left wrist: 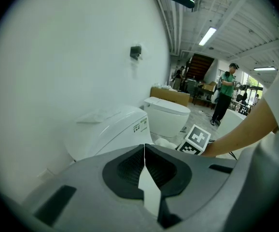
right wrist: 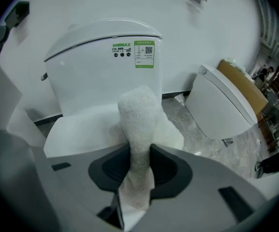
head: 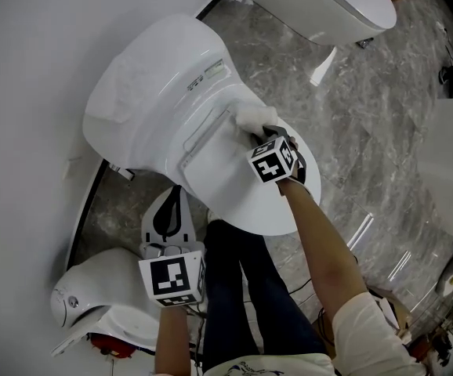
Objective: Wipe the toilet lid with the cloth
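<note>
White cloth point(right wrist: 138, 112) is clamped btw. the jaws of the right gripper point(right wrist: 140, 154) & laid on the toilet lid point(head: 226, 186) at the lid's right edge, nearer the tank point(head: 152, 84) end than the front. The left gripper point(left wrist: 145, 153) is held w/ jaws closed together, nothing btw. them, off the lid, just beside its front-left edge. A 2nd toilet point(head: 328, 6) is seen on the marble floor point(head: 367, 116), well apart from the lid.

Dark trousers point(head: 246, 288), pale sleeve point(head: 364, 319), grey right hand-held gripper point(right wrist: 140, 153) with marker cube point(head: 272, 161).
</note>
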`<state>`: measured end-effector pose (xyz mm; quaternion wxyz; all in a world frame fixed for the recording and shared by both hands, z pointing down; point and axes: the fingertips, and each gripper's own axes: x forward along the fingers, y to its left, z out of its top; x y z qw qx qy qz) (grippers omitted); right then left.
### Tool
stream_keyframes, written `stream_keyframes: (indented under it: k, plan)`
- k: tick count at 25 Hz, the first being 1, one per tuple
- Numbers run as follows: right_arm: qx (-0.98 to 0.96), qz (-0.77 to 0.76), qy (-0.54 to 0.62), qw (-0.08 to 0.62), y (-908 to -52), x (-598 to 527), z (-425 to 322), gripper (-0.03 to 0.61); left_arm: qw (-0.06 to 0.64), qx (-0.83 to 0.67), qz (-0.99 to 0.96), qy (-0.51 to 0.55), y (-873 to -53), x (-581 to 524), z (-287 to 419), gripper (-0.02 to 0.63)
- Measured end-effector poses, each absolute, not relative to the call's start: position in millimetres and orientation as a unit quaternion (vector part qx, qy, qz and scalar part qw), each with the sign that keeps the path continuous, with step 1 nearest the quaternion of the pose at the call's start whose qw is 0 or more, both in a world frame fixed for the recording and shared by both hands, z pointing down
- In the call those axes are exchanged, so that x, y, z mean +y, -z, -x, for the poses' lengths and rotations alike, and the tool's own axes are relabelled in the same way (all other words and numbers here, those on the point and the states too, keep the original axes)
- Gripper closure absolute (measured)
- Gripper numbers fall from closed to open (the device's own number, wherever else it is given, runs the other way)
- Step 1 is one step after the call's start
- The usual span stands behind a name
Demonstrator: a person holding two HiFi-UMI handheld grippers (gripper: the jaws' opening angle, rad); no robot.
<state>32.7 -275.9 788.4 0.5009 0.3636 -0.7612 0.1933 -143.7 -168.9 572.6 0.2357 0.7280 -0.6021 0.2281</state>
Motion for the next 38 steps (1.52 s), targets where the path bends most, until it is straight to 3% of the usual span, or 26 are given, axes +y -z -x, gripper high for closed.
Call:
stream_keyframes:
  k: [22,38]
  plan:
    - [-0.663,-0.497,-0.316,0.462,-806.6,-192.1,-197.8,0.476,0.222,-0.547,-0.77,-0.241,-575.1,-170.3,75.7,0.603]
    - [-0.589,-0.576,-0.368,0.431,-813.0,-111.4,-252.9,0.477,0.22,-0.527,-0.783,-0.246,-573.7,-150.0,53.6,0.603]
